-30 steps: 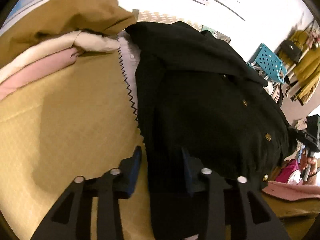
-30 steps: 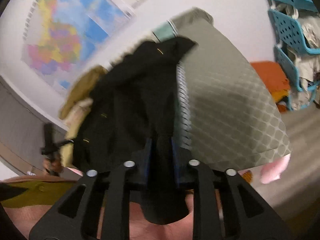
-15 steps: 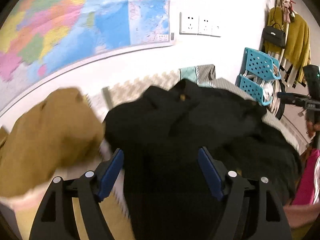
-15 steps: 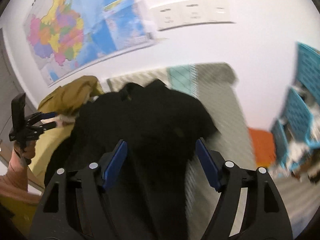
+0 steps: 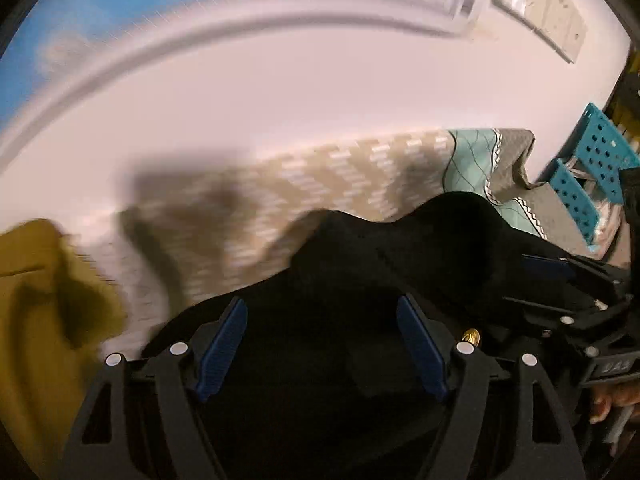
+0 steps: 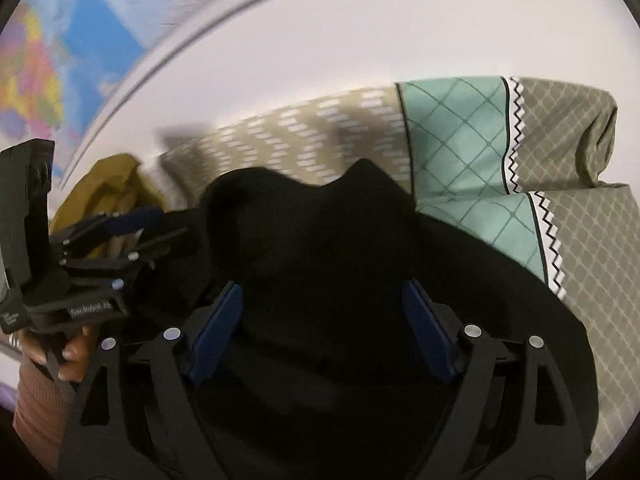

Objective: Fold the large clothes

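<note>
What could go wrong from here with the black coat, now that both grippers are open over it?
1. Both the left gripper and the right gripper are open, so the black coat lies bunched and the fold may come out uneven.
2. The two grippers sit close together; they could bump each other.
3. The mustard garment lies beside the coat and could get caught up.

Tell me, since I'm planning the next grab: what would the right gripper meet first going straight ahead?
Probably the black coat: it fills the gap between the open right gripper fingers. The bedding lies behind; depth is unclear.
</note>
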`<action>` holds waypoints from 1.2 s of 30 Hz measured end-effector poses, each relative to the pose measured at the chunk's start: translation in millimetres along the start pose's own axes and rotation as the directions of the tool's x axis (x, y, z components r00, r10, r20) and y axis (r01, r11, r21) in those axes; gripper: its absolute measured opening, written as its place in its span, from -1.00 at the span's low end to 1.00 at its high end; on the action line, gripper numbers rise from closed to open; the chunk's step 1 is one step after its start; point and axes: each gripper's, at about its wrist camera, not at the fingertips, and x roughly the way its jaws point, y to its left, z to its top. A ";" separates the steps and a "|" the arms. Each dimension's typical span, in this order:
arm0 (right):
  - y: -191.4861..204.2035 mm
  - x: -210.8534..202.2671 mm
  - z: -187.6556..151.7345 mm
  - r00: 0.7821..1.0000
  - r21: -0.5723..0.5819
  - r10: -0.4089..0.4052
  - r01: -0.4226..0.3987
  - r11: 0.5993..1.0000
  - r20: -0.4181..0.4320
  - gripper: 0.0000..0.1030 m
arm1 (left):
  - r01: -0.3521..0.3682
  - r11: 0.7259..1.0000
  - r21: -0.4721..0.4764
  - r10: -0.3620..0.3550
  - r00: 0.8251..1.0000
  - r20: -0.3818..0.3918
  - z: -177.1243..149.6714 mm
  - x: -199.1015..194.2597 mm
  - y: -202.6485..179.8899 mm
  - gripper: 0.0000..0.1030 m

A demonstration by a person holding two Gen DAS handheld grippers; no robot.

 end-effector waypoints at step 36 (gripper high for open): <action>-26.5 -107.4 -4.2 0.976 -0.064 -0.022 0.036 0.997 0.215 0.51 | -0.097 0.990 0.101 0.052 0.925 0.376 -71.8 -129.2 2.2 0.50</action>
